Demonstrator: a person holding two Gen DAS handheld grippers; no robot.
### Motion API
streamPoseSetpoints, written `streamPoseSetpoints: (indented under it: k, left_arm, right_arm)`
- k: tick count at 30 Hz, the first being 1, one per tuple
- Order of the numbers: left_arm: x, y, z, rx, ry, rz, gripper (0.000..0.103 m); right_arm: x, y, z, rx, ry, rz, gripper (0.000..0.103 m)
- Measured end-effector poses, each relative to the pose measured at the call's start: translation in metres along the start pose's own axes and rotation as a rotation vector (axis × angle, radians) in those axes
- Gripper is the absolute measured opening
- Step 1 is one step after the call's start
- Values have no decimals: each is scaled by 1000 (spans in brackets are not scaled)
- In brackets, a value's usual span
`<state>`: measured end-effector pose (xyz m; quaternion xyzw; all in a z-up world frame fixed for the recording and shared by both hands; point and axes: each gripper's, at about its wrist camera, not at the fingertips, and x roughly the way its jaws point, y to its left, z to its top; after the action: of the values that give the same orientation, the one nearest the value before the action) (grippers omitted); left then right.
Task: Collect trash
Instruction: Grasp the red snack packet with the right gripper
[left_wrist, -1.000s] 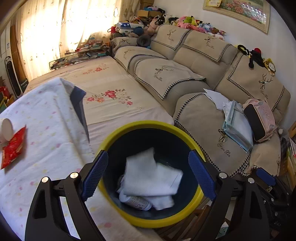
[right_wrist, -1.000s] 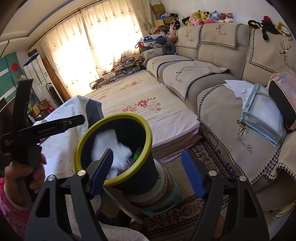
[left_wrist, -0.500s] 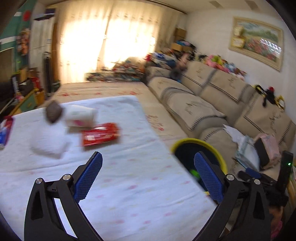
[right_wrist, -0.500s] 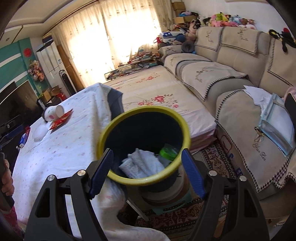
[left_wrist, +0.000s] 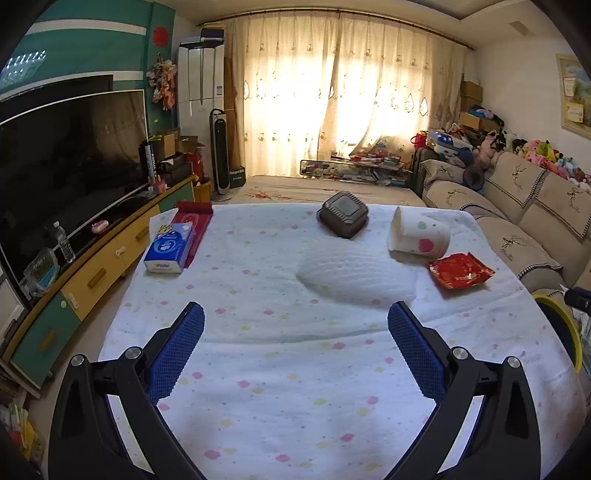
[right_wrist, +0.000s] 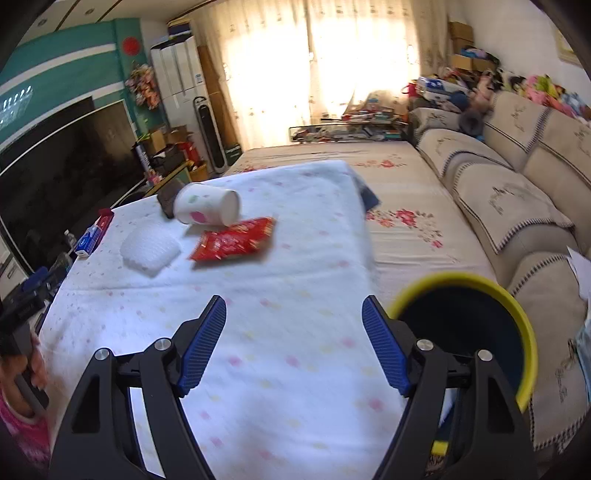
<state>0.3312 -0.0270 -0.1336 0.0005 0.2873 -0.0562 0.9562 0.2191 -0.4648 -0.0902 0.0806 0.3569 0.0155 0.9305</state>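
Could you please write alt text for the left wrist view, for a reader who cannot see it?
The open, empty left gripper hangs over a table under a dotted white cloth. Farther along lie a tipped paper cup, a red wrapper, white crumpled paper, a brown box and a blue tissue pack. The yellow-rimmed bin shows at the right edge.
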Motion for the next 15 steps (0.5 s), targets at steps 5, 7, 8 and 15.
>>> streamPoseSetpoints:
  k: [5,7,8,15]
  left_arm:
    - [6,14,-4,-51,26,-47,98]
    - [2,9,-5,-33,12,-48,98]
    - [-1,5,-6,-20,1,-35,98]
    - [-7,-12,-7,46,-17,-17,98]
  right_arm:
    - [54,36,33,-36,42,9,72]
    - [82,43,45,-33,75,-8,72]
    - [94,45,49,-25,91,-14,71]
    - [149,44,54,-3,189,-70,59]
